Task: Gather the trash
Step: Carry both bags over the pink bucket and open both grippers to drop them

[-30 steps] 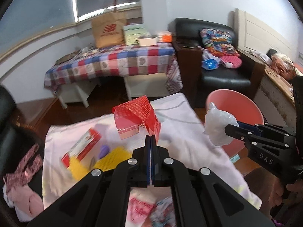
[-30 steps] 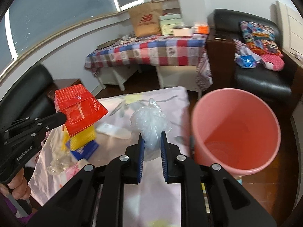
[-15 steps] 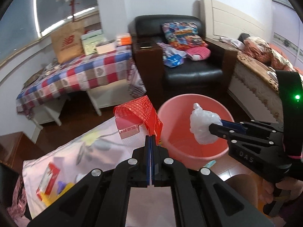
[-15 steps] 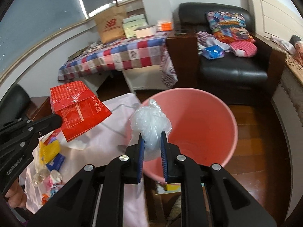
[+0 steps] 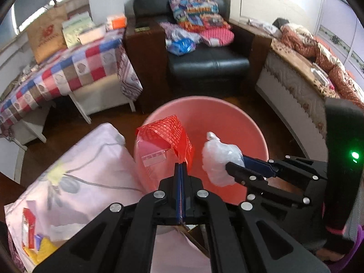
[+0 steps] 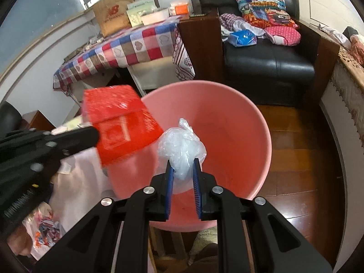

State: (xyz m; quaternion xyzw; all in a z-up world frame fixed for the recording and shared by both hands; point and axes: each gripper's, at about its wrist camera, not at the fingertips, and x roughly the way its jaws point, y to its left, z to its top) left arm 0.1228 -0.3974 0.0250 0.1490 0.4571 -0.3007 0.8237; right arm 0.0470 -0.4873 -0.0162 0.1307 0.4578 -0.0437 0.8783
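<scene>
In the left wrist view, the left gripper (image 5: 180, 167) has its fingers (image 5: 177, 179) pressed together, and they pinch the lower corner of a red wrapper (image 5: 168, 134). The wrapper hangs in the centre of the frame, in front of the open mouth of the pink bucket (image 5: 250, 127). A pale pink card piece shows inside the wrapper's open side.

In the right wrist view, the right gripper (image 6: 183, 173) has its blue-lined fingers (image 6: 196, 177) closed on a crumpled clear plastic bag (image 6: 180, 146). A gap stays between the fingers because the bag fills it. The bag is held over the inside of the bucket, in the lower centre of the frame. In the same view the red wrapper is at the left centre, over the bucket's left rim, with the black left gripper coming in from the left edge.

The two held things are near each other but apart.

Left of the bucket lies the worktop with a pale floral cloth (image 5: 91, 166). More litter (image 5: 34, 234) rests at its lower left corner: a red-and-white packet and something yellow. In the upper part of the frame stand a black armchair (image 5: 204, 61) with colourful cushions and a side table under a checked cloth (image 5: 68, 68).
</scene>
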